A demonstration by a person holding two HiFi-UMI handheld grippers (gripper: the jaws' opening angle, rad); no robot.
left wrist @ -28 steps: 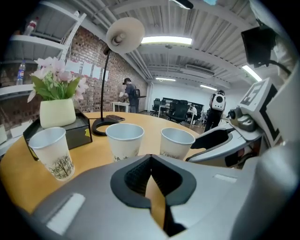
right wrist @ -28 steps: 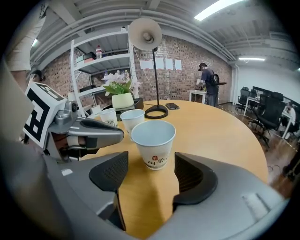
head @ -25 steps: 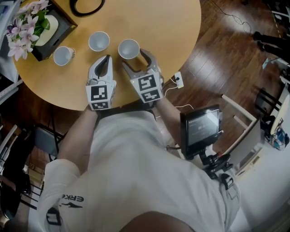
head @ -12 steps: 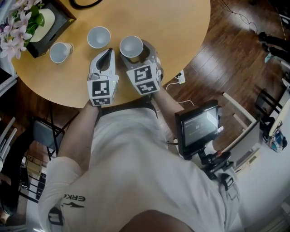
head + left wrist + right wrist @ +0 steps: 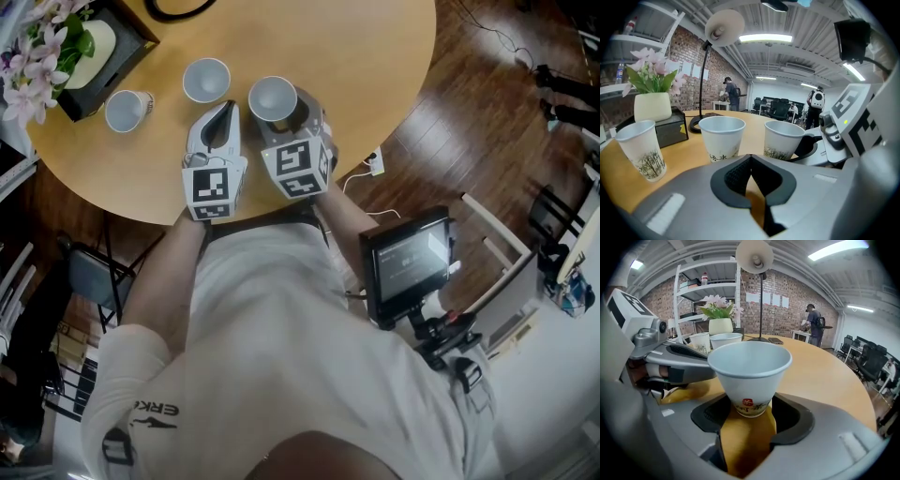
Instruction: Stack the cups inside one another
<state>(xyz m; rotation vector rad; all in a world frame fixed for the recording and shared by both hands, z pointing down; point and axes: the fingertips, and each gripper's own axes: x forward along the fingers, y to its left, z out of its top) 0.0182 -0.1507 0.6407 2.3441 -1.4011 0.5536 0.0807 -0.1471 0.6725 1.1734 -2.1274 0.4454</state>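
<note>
Three white paper cups stand on the round wooden table [image 5: 366,56]. The right cup [image 5: 273,97] [image 5: 749,373] sits upright between the jaws of my right gripper [image 5: 281,109] [image 5: 750,409]. Those jaws have just been closing, and their black pads now lie against the cup's lower wall. The middle cup [image 5: 205,80] [image 5: 722,138] and the left cup [image 5: 125,111] [image 5: 642,147] stand free. My left gripper [image 5: 225,111] [image 5: 750,159] rests beside the right one, just short of the middle cup. It is shut with nothing in it.
A black box with a vase of pink flowers [image 5: 75,47] stands at the table's far left, with a lamp's black ring base [image 5: 178,9] behind the cups. The table's near edge runs under my wrists. A screen on a stand [image 5: 408,262] is on the floor to the right.
My right gripper has slid forward around the right cup, and its jaws have drawn in onto it. The left gripper has stayed where it was.
</note>
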